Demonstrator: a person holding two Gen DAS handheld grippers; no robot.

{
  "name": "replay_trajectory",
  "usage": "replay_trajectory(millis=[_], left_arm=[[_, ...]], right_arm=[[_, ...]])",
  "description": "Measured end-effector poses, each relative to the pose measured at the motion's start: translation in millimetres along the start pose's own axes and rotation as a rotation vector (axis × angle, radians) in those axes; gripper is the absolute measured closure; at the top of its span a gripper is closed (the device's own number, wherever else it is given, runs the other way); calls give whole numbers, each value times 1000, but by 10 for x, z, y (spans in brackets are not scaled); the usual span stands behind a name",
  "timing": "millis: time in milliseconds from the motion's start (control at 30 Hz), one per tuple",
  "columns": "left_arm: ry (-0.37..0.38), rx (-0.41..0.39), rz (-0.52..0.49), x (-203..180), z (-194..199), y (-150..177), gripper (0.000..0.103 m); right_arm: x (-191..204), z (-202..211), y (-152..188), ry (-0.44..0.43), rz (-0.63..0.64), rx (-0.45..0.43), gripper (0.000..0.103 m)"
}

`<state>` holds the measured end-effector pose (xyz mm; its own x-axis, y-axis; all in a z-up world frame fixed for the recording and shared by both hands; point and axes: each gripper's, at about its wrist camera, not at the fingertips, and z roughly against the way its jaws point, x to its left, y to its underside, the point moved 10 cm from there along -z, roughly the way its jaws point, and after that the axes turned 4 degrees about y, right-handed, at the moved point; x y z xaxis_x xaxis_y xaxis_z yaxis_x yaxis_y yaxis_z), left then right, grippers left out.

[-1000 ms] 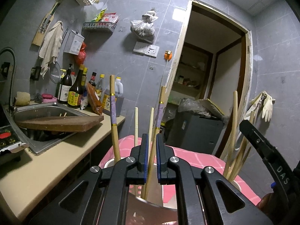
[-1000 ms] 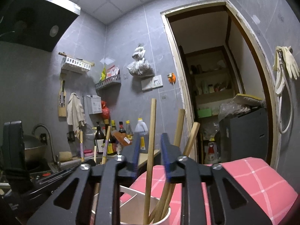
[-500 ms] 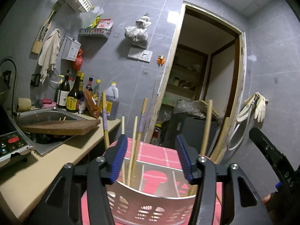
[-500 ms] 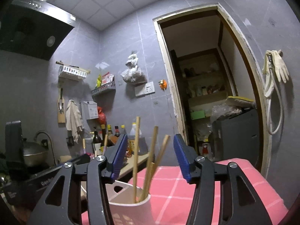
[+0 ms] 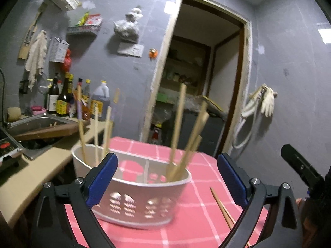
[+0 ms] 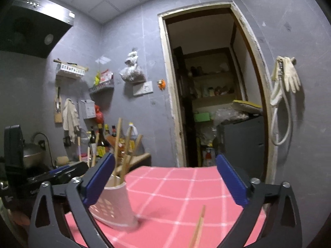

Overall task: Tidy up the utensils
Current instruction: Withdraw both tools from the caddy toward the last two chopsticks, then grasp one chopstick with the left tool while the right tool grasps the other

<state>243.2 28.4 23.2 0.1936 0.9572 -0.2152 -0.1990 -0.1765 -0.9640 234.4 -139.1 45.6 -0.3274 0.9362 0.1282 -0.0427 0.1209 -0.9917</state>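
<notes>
Nearest, the jaws of the left gripper (image 5: pixel 167 177) and the right gripper (image 6: pixel 164 180) are seen spread wide and opening, with nothing pressed between the pads, presumably because sticks were let go into the holder. Just beyond, loose chopsticks (image 5: pixel 224 209) are left flat on the pink checked bench (image 5: pixel 202 223), judged as next to be collected, while the white utensil holder (image 5: pixel 132 198) stands on it with chopsticks upright. Its two divided compartments are shown only in the left view; the range hood (image 6: pixel 35 26) only in the right.
</notes>
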Motion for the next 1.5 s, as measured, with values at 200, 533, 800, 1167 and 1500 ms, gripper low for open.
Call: replay_trajectory(millis=[200,533,800,1167,1500], left_arm=[[55,88,-32,-316,-117,288,8],[60,269,-39,-524,-403,733,8],[13,373,-56,-522,-537,974,8],[6,520,-43,-477,-733,1278,8],[17,591,-14,-460,-806,1387,8]], right_arm=[[-250,100,169,54,25,73,0],[-571,64,615,124,62,283,0],[-755,-141,1194,162,78,566,0],[-725,-264,1690,93,108,781,28],[-683,-454,1901,64,159,886,50]])
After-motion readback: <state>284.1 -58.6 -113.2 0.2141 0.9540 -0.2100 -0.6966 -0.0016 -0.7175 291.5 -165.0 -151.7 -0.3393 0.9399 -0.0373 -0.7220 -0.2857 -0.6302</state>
